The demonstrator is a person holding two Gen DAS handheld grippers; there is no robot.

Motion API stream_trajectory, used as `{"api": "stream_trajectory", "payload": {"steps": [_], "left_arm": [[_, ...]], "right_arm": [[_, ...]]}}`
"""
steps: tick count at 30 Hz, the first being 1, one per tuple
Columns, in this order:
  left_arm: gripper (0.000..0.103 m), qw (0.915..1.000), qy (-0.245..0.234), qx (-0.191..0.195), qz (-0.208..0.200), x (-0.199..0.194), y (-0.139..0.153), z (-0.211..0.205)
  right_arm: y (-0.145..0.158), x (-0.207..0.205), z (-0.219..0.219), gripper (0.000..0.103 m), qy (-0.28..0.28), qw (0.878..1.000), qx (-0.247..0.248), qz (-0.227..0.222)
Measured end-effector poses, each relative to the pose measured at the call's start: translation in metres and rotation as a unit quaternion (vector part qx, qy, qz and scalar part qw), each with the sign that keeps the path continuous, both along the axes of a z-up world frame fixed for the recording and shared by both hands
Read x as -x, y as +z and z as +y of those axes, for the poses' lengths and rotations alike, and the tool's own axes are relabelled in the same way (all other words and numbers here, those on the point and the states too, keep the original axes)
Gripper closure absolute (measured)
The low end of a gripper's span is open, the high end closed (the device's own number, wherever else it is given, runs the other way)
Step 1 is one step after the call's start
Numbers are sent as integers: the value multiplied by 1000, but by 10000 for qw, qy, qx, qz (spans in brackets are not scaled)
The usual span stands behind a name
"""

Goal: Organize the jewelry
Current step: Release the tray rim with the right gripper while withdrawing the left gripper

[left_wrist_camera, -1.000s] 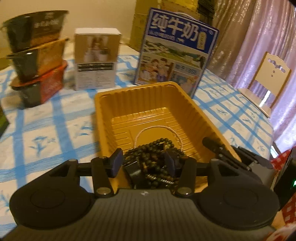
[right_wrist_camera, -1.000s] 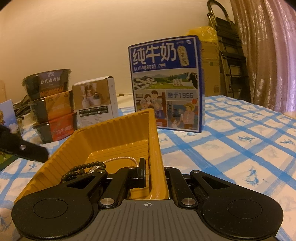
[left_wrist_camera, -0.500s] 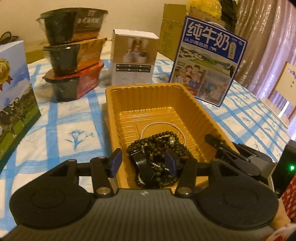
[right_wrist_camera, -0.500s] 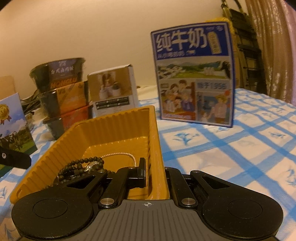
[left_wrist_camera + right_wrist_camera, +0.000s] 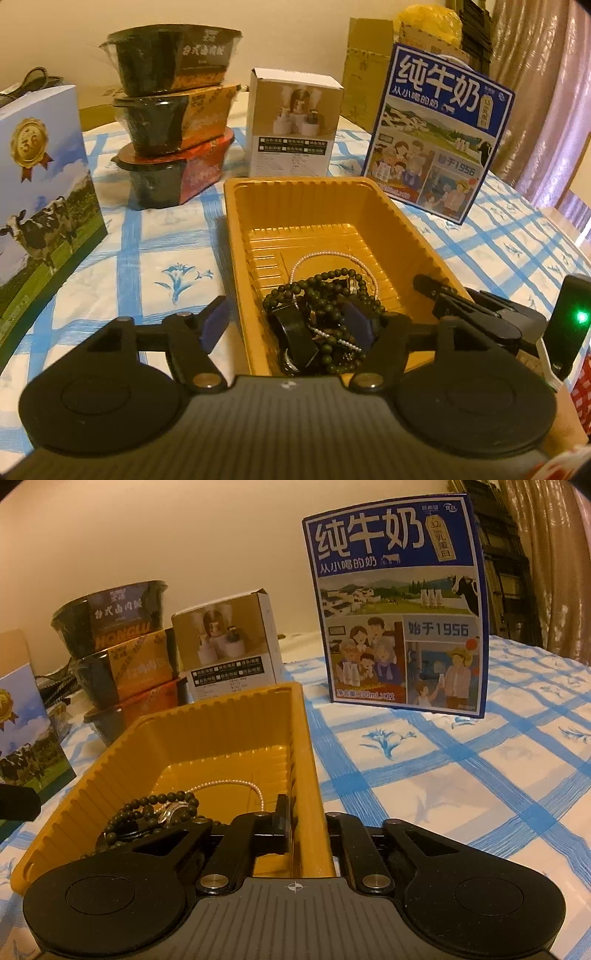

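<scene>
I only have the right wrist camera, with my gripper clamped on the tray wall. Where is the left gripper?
Observer: The left gripper straddles the yellow tray's left wall, one finger outside and one inside.
Operator: Open or shut?
Observer: Wide open. It appears to grip nothing.
Operator: What lies beneath it?
Observer: A wide black strap, tangled with the dark bead strands at the tray's near end.
</scene>
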State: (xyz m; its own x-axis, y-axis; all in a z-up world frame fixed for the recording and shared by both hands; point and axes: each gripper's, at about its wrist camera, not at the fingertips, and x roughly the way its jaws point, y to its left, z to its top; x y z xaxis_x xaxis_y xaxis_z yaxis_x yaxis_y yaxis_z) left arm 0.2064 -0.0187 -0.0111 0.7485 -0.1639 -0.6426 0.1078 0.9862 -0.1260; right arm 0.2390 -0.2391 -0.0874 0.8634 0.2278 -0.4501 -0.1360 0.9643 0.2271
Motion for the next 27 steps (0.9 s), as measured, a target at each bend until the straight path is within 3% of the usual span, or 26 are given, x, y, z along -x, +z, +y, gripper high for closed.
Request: {"api": "stream_trajectory", "payload": {"steps": [2,3,5,8,11,16,19,23,27], "left_arm": [[30,9999,93,-3,-56,4,2,1],[29,9999,137,2,-81,8,2,1],[29,9998,175,37,-99,14,4,3],[28,9995,309,83,-82,27,7,9],[28,9989,453,66,29,41,8,17],[28,9973,666,-12,305,70,7,32],[28,9963,688,61,503,86,7,41],[28,9965,664,36,516,112,10,50],[28,9969,606,62,502,137,15,57]], "right_arm": [[1,8,-3,23,-117,9999,9,-108],[4,15,-6,17,-292,9992,-29,-284],[9,24,-12,14,-432,9980,-181,-423],[14,34,-20,14,-554,9969,-512,-213],[23,48,-20,14,-653,9965,-526,-6],[42,88,-8,14,-419,9979,-453,190],[48,108,5,14,-195,9973,-408,576],[51,130,21,14,88,9936,-343,1072],[60,154,36,14,283,9931,-170,1121]]}}
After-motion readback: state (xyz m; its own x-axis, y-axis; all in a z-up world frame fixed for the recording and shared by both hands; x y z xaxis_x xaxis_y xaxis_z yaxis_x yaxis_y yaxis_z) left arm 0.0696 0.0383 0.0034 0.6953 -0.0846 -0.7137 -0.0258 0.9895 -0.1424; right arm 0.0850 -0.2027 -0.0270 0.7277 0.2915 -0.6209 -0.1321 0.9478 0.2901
